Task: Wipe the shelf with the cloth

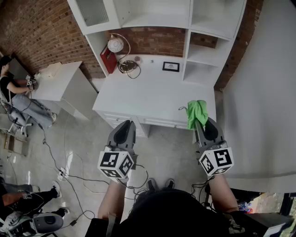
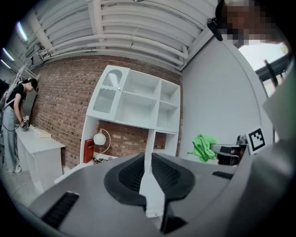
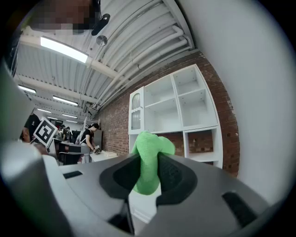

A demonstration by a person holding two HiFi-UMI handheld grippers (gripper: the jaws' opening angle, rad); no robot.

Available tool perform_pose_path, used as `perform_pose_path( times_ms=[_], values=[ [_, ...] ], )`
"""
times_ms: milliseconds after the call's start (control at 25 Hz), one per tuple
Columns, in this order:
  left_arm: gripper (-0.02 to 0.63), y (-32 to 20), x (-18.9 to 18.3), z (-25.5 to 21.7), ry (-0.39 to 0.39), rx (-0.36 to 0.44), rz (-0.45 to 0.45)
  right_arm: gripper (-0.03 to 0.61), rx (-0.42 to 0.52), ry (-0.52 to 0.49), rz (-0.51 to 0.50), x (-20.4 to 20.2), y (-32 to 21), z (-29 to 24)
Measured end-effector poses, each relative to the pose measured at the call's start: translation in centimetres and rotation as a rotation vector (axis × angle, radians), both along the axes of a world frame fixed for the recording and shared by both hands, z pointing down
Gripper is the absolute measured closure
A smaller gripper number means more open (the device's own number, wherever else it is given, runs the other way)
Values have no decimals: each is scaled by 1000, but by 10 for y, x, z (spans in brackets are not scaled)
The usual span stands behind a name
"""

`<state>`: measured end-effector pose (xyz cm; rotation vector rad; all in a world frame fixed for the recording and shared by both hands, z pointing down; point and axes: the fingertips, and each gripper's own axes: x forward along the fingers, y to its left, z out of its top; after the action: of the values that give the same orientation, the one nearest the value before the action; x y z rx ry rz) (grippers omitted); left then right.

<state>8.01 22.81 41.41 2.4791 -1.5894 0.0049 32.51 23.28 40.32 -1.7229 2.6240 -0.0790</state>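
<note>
A green cloth (image 1: 197, 112) sticks up from my right gripper (image 1: 202, 124), which is shut on it just in front of the white desk top (image 1: 152, 95). In the right gripper view the cloth (image 3: 150, 155) bulges out between the dark pads (image 3: 178, 173). The white shelf unit (image 1: 157, 14) rises behind the desk, and its open compartments (image 3: 178, 104) hold nothing I can see. My left gripper (image 1: 124, 132) hangs level with the right one before the desk's front edge, jaws shut with nothing between them. From the left gripper view the shelf (image 2: 138, 104) and the cloth (image 2: 203, 146) show beyond that gripper (image 2: 149, 159).
On the desk's back stand a red book (image 1: 110, 60), a globe lamp (image 1: 115, 45), a coil of cable (image 1: 129, 67) and a small framed picture (image 1: 170, 66). A grey wall (image 1: 266, 92) runs close on the right. A person (image 1: 14, 90) sits at a white table to the left; cables (image 1: 60, 173) trail over the floor.
</note>
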Motion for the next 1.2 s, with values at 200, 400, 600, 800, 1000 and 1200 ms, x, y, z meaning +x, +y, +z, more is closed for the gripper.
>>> perform_pose_path(
  times_ms=[200,400,600,800,1000,1200],
  values=[
    [568,2,9,-3,-5,9,-8,488,5,3,-5,9,0,0],
    [568,6,16,-11,-9,24,-38,488,19,3,-17,20,-3,-7],
    [568,12,12,-13,-32,36,-85,485,45,-25,-32,26,-12,-11],
    [568,2,-17,-17,-69,70,-150,485,70,-48,-61,16,-24,-13],
    [568,-39,-51,-43,-127,142,-187,485,134,1,-69,-1,-54,-32],
    [568,-84,-84,-78,-116,225,-171,485,169,9,-20,-16,-101,-62]
  ],
)
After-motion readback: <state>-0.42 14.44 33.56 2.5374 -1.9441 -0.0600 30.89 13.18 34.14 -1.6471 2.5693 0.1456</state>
